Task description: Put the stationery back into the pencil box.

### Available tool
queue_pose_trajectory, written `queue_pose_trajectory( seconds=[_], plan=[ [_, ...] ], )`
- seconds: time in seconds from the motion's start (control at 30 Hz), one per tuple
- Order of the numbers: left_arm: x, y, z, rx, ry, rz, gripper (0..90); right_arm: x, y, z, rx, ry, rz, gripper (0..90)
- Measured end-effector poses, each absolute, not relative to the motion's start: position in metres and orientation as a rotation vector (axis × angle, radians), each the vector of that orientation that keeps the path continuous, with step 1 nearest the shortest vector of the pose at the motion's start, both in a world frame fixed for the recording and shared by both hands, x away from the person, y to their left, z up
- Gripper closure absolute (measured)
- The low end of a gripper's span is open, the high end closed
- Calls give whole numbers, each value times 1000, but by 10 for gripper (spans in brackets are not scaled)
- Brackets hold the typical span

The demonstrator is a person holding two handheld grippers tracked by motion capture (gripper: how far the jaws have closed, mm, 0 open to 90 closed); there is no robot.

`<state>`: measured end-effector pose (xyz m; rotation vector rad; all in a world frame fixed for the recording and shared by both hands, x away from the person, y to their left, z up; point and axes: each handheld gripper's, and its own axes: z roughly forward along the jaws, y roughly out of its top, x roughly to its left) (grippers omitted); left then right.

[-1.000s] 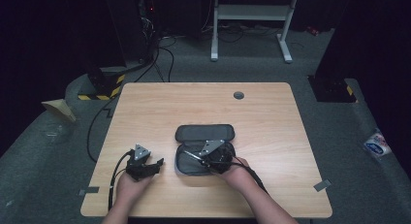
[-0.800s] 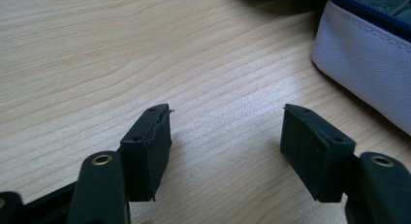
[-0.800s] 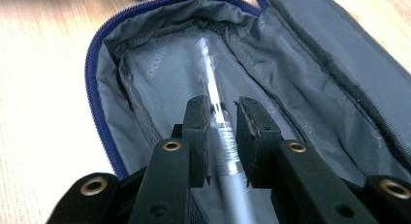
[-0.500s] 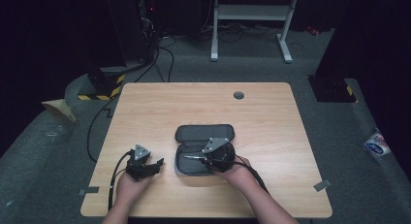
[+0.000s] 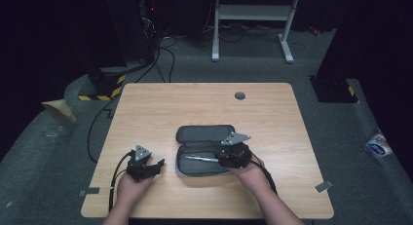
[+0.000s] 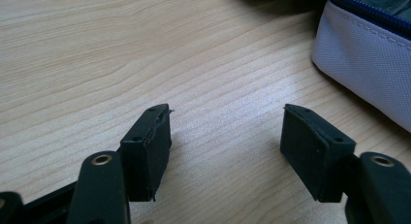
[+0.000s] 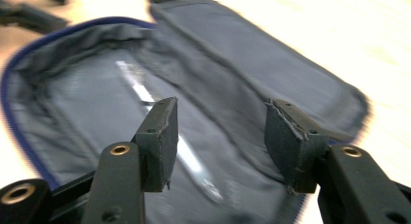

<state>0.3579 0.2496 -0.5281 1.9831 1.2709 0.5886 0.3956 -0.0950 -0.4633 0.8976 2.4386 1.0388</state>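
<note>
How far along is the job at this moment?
Done: the pencil case lies unzipped and open on the table, with a pen inside. In hand: nothing; the right gripper hangs open over the pen, the left gripper open beside the case. Left: unclear, perhaps closing it.

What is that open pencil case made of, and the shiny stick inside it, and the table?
The pencil case looks like woven fabric, grey with a blue zipper edge; the weave shows in the left gripper view. The pen seems metal or glossy plastic, since it glints silver. The table looks like wood or a wood-print laminate, with pale grain lines.
</note>
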Motion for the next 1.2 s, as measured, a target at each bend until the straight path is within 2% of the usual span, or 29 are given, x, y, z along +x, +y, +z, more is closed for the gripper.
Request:
queue_pose_trajectory(
  seconds=[0.3, 0.6, 0.97, 1.2],
  plan=[
    [358, 250, -528, 1983, 1271, 589, 355, 406, -148, -470, 1092, 2287, 1000, 425],
    [358, 249, -528, 1981, 1274, 590, 354, 401, -193, -485, 1200, 2211, 931, 393],
    [358, 250, -528, 1987, 1274, 589, 354, 386, -229, -511, 1348, 2153, 853, 316],
    [358, 249, -528, 1987, 1275, 590, 354, 379, -234, -520, 1394, 2143, 851, 295]
  ],
)
